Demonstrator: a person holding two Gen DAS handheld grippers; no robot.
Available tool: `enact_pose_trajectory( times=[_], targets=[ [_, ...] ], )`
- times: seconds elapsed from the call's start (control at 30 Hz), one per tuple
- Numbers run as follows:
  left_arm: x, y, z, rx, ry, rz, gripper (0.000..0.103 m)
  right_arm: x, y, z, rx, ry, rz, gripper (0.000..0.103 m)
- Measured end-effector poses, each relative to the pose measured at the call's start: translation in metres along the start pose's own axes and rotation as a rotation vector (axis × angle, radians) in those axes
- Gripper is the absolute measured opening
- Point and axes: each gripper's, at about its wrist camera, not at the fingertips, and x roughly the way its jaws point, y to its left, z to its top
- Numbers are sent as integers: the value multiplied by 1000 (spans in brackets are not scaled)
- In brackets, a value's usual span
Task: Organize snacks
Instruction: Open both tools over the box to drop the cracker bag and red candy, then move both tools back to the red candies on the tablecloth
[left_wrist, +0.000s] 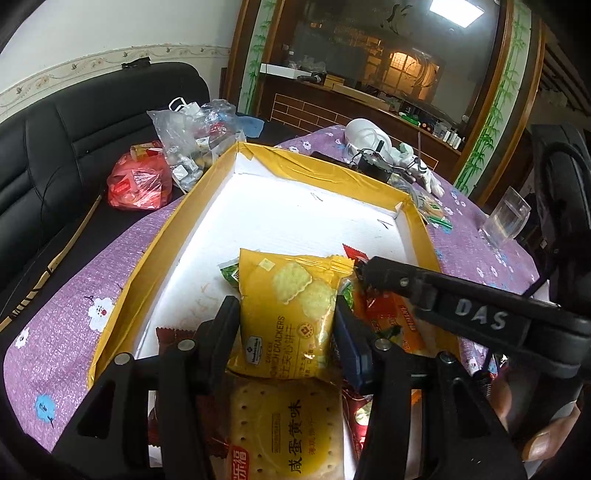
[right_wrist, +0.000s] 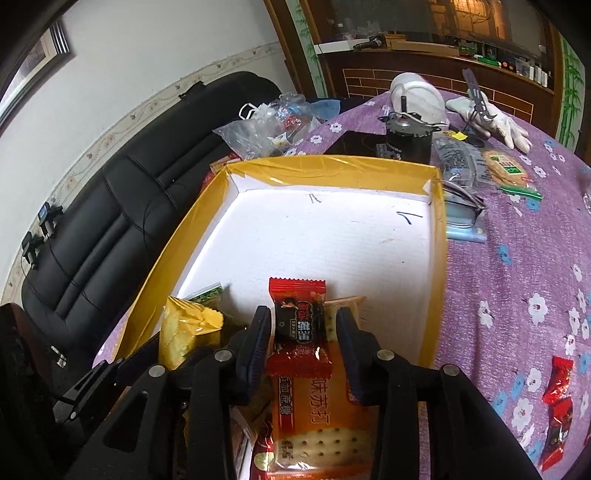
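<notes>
A white tray with a yellow taped rim (left_wrist: 173, 236) (right_wrist: 437, 258) lies on the purple table. My left gripper (left_wrist: 288, 317) is shut on a yellow cheese cracker packet (left_wrist: 288, 314) over the tray's near end; the packet also shows in the right wrist view (right_wrist: 188, 332). Below it lies a salted egg yolk biscuit pack (left_wrist: 284, 432). My right gripper (right_wrist: 301, 325) has its fingers on both sides of a small red and black candy (right_wrist: 299, 325); its finger (left_wrist: 402, 280) shows in the left wrist view. An orange soda cracker pack (right_wrist: 321, 417) lies under it.
Red candies (right_wrist: 557, 398) lie on the cloth to the right of the tray. A clear glass (left_wrist: 506, 218), a white glove (right_wrist: 491, 118), a black motor (right_wrist: 406, 136) and wrapped snacks (right_wrist: 506, 170) sit beyond the tray. Plastic bags (left_wrist: 184, 147) rest on the black sofa (left_wrist: 55, 155) at left.
</notes>
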Motion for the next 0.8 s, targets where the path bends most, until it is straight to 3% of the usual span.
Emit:
enact_pose_trajectory(
  times=[0.47, 0.8],
  targets=[
    [-32, -30, -3, 48, -46, -12, 51, -69, -57, -39, 96, -39, 37, 40],
    [-46, -81, -15, 181, -30, -81, 50, -128, -130, -75, 164, -63, -4, 40]
  ],
)
